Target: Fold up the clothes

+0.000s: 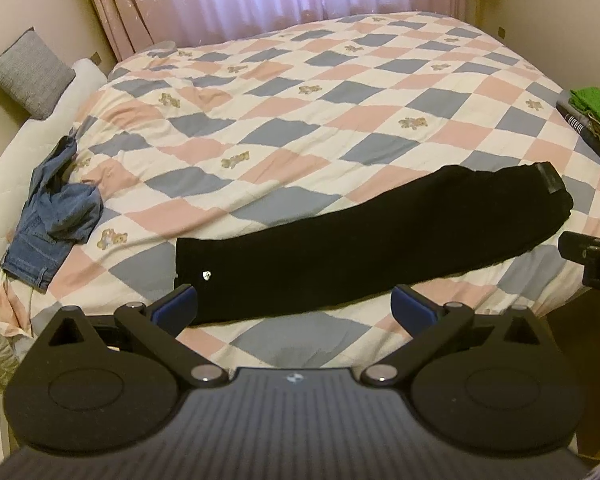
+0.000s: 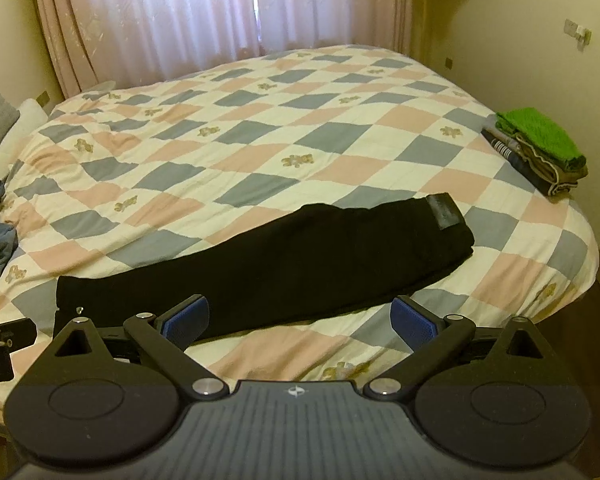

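Observation:
Black trousers (image 1: pixel 360 236) lie folded lengthwise into one long strip across the near part of the bed, waistband with a dark patch at the right end; the same black trousers (image 2: pixel 268 264) show in the right wrist view. My left gripper (image 1: pixel 296 308) hovers open over the strip's near edge, close to the leg end, holding nothing. My right gripper (image 2: pixel 300 320) is open too, above the near edge around the strip's middle. Crumpled blue jeans (image 1: pixel 56 216) lie at the bed's left side.
The checked quilt (image 1: pixel 300 92) with bear prints covers the bed. A stack of folded clothes topped with green (image 2: pixel 540 140) sits at the right edge. A grey cushion (image 1: pixel 28 72) and white pillow rest at the left. Pink curtains (image 2: pixel 220 8) hang behind.

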{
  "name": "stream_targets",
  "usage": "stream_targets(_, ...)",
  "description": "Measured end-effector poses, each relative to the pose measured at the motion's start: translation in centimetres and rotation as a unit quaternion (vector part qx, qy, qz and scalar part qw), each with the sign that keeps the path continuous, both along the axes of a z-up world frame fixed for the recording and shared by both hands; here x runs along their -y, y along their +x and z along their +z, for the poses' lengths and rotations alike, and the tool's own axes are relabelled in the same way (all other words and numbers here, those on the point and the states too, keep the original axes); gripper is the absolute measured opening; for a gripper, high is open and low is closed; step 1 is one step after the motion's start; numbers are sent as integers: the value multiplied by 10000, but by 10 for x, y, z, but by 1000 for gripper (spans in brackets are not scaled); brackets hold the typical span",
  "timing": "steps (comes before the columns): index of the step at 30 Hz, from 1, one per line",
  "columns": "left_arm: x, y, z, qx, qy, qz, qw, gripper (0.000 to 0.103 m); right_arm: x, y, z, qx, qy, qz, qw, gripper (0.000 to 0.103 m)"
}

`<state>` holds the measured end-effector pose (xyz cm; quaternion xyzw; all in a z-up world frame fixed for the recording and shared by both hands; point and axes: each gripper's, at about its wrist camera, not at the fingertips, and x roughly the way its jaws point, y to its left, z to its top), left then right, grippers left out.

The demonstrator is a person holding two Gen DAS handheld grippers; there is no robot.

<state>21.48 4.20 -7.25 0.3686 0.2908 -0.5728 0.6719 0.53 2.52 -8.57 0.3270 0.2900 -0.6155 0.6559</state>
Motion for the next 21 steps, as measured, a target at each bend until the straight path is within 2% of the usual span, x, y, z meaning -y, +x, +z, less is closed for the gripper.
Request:
stream_targets(14,-21,22,-22,-37,466,121,9988,102,-16,31,-20,-73,446,222,9987,100)
stream_targets(21,-32,42,-27,-118,548,297,9980,102,-17,59,-25,-163,523,524,9971,100)
